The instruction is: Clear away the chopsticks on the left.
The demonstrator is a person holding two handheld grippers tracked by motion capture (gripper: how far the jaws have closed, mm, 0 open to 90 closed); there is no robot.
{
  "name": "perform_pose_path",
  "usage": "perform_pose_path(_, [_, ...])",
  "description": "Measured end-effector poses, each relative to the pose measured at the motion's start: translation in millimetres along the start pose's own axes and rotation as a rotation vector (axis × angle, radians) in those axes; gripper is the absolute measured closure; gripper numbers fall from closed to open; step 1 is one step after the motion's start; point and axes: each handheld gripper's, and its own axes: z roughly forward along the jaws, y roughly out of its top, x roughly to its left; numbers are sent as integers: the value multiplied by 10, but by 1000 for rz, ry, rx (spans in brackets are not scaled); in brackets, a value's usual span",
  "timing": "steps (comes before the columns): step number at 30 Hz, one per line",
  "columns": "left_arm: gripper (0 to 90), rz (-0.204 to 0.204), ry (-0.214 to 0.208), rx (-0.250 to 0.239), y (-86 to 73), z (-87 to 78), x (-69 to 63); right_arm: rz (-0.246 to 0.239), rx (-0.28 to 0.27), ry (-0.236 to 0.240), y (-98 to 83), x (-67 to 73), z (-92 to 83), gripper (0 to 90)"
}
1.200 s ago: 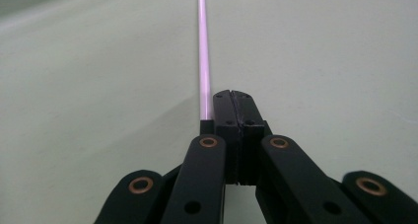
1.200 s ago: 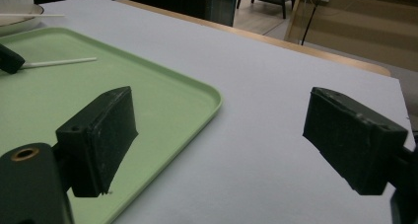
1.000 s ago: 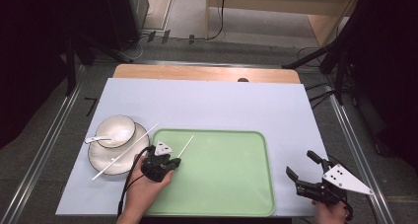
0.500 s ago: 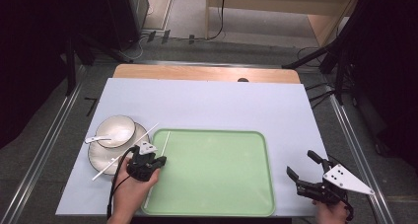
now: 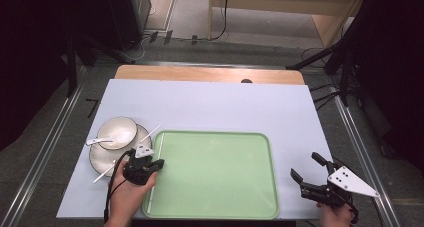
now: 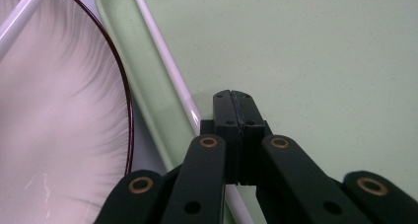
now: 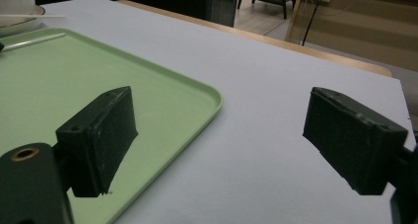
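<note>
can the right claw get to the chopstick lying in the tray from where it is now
Probably yes: the right claw is open beside the green tray, with bare tray between it and the chopstick at the far left edge, beside the left claw.

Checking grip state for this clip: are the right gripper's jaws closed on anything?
No, in the right gripper view the right gripper has its black jaws wide apart, with bare pale blue tabletop between them.

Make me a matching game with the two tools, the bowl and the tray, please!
Things:
1. left tool
2. right tool
3. bowl
4. tray

Descriptions:
A. wide open
B. green
C. shut
D. sits on a plate

Pairs: 1-C, 2-A, 3-D, 4-B
</note>
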Motion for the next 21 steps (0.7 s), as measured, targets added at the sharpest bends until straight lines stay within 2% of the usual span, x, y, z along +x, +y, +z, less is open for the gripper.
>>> perform_pose_path(2, [890, -2, -27, -9, -12, 0, 11, 0, 0, 0, -1, -1, 2, 128])
perform_pose_path(4, [827, -4, -51, -12, -15, -1, 20, -1, 0, 1, 0, 0, 4, 128])
perform_pose_path(8, [734, 18, -80, -13, -18, -5, 14, 1, 1, 1, 0, 4, 8, 128])
perform_pose_path(13, [611, 39, -134, -48, -12, -84, 15, -1, 1, 0, -1, 0, 5, 128])
perform_pose_path(14, [495, 45, -154, -59, -5, -114, 14, 1, 0, 0, -2, -4, 6, 128])
perform_pose_path(15, [495, 59, -163, -74, -1, -145, 13, 1, 0, 0, -2, -4, 6, 128])
perform_pose_path(17, [370, 86, -162, -104, 1, -212, 13, 0, 2, 1, -3, -5, 8, 128])
perform_pose_path(21, [35, 114, -180, -122, -30, -319, 54, 0, 4, 3, -3, -4, 5, 128])
